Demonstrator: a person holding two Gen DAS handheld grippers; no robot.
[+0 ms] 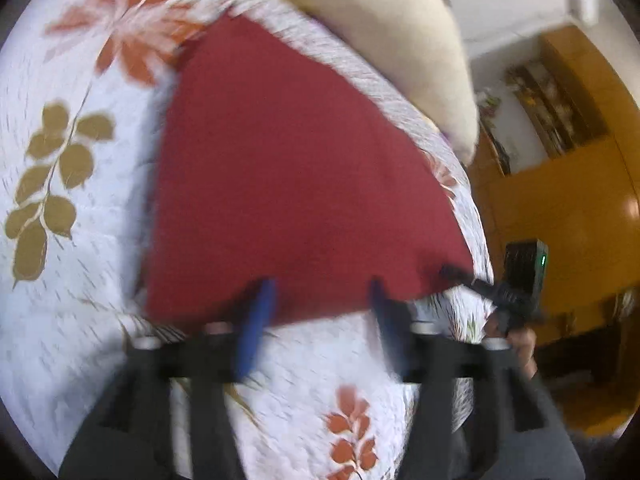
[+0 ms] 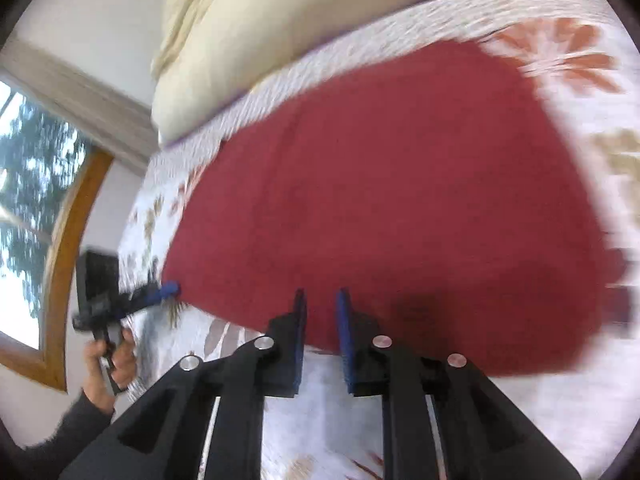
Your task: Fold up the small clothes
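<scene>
**Left wrist view, left to right**
- Bedspread [image 1: 72,240]: white, printed with orange and olive leaves. It lay under everything.
- Red cloth [image 1: 300,180]: spread flat on the bedspread at centre, with its near edge just ahead of your fingers.
- Left gripper [image 1: 320,312]: the blue pads were spread wide and held nothing. Their tips hung over the cloth's near edge.
- Cream pillow [image 1: 380,32]: lay beyond the cloth's far edge.
- Right gripper [image 1: 460,274]: its tip sat at the cloth's near right corner. Your right hand [image 1: 520,344] was on the handle.
- Wooden cabinet [image 1: 568,208]: stood off the bed at far right.

**Right wrist view, left to right**
- Window [image 2: 32,200]: wood-framed, with foliage outside.
- Left hand [image 2: 108,356]: dark-sleeved, gripping the left tool. That tool's blue tip met the cloth's near left corner.
- Right gripper: the pads stood close together with a narrow gap between them, over the cloth's near edge. Nothing was visibly pinched.
- The picture was blurred, so you could not tell whether the pads touched the fabric.
</scene>
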